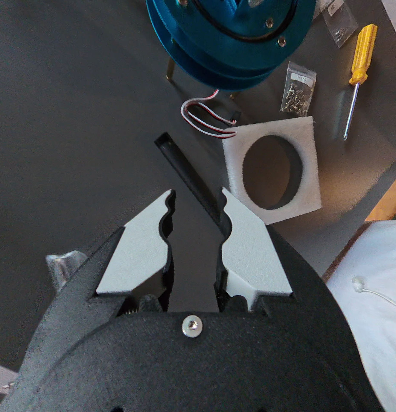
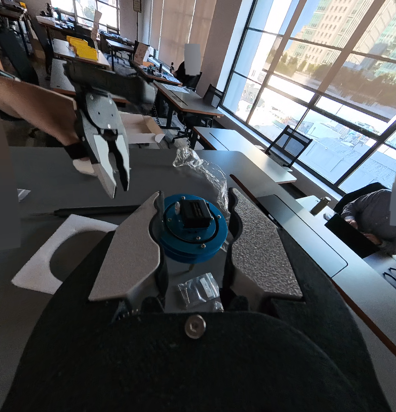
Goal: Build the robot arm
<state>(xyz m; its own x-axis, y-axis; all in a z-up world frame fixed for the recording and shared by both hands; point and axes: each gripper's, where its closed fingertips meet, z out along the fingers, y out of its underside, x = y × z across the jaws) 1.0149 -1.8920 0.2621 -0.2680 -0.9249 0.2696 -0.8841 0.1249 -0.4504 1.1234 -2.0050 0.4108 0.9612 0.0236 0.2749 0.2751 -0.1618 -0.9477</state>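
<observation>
The blue round assembly [image 2: 193,229] sits out on the dark grey table [image 1: 70,111], a black boxy module [image 2: 196,213] fixed on its top plate and small screws around the ring. The right gripper [image 2: 194,196] hovers over it with its jaws spread wide, one finger on each side of the disc as seen from behind, gripping nothing; whether the pads touch it, I cannot tell. Just under that gripper lies a small clear bag of screws [image 2: 198,289].

Over to the left, the left gripper [image 1: 198,191] hangs above the table, jaws parted and empty. In the right wrist view it [image 2: 119,189] points downward, clear of the surface. A long black bar [image 1: 186,176] runs along the table beneath it, passing close by its right finger [image 1: 248,243]. Beside the bar sits a white foam square [image 1: 304,138] with a round hole cut through it. A looped red, white and black wire [image 1: 203,120] trails between the foam and the blue assembly [image 1: 226,44].

Toward the table's edge there's another bag of small screws [image 1: 298,90], and next to it a yellow-handled screwdriver [image 1: 360,60]. Crumpled clear plastic [image 2: 199,165] lies behind the disc. Farther back, a row of desks by the big windows [image 2: 326,89], with people seated [image 2: 371,218].
</observation>
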